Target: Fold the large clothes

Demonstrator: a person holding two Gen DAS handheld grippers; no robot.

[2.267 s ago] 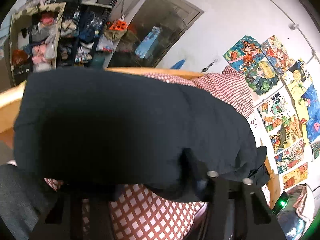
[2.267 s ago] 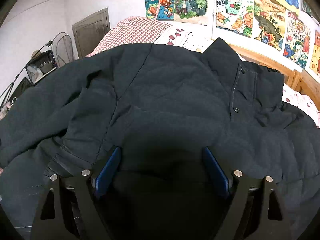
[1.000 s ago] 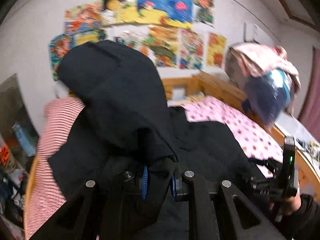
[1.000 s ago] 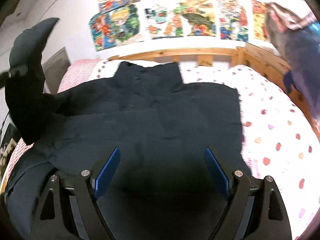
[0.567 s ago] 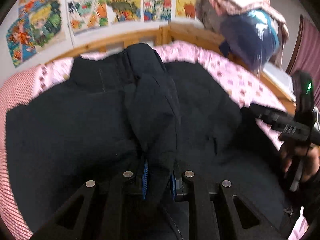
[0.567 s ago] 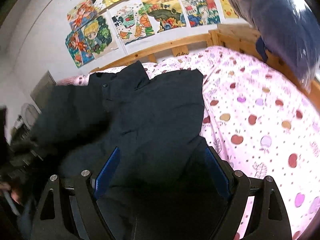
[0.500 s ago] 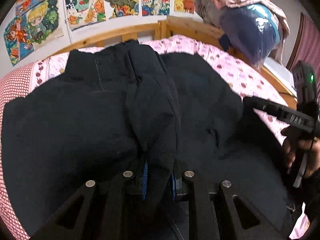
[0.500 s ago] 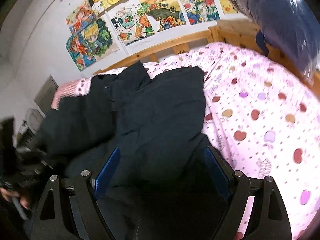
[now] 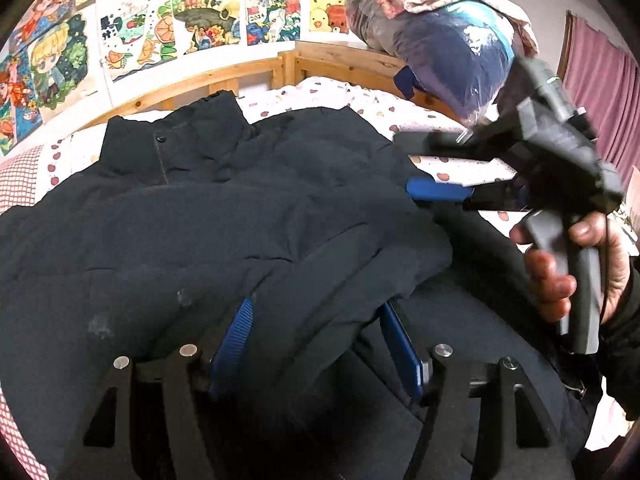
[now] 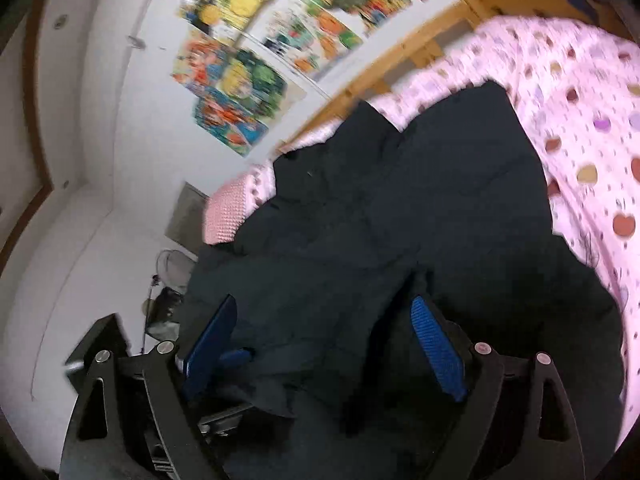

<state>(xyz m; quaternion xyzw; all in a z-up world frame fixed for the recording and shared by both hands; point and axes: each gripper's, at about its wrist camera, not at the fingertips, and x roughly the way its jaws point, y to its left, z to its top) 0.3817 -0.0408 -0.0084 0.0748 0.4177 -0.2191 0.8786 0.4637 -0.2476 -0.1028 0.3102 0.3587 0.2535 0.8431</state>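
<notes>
A dark padded jacket (image 9: 200, 216) lies spread on the pink spotted bed sheet (image 9: 360, 96), collar (image 9: 168, 136) toward the headboard. One sleeve (image 9: 348, 256) is folded across the jacket's body. My left gripper (image 9: 320, 338) is open, and the sleeve's end lies loose between its blue pads (image 9: 234, 334). A hand holds my right gripper (image 9: 408, 164) at the jacket's right edge, open. In the right wrist view the right gripper (image 10: 324, 340) hovers open over the jacket (image 10: 400, 220), nothing pinched; that frame is blurred.
A wooden bed rail (image 9: 224, 80) and posters (image 9: 132, 36) run behind the bed. A bagged bundle of bedding (image 9: 448, 52) sits on the rail at right, beside a purple curtain (image 9: 600, 92). A red-checked pillow (image 9: 16, 176) lies left. A fan (image 10: 172, 270) stands beyond the bed.
My left gripper swung the sleeve over the jacket's body, lowered it and opened, letting it go. The right gripper tilted and moved toward the jacket's right edge, staying open.
</notes>
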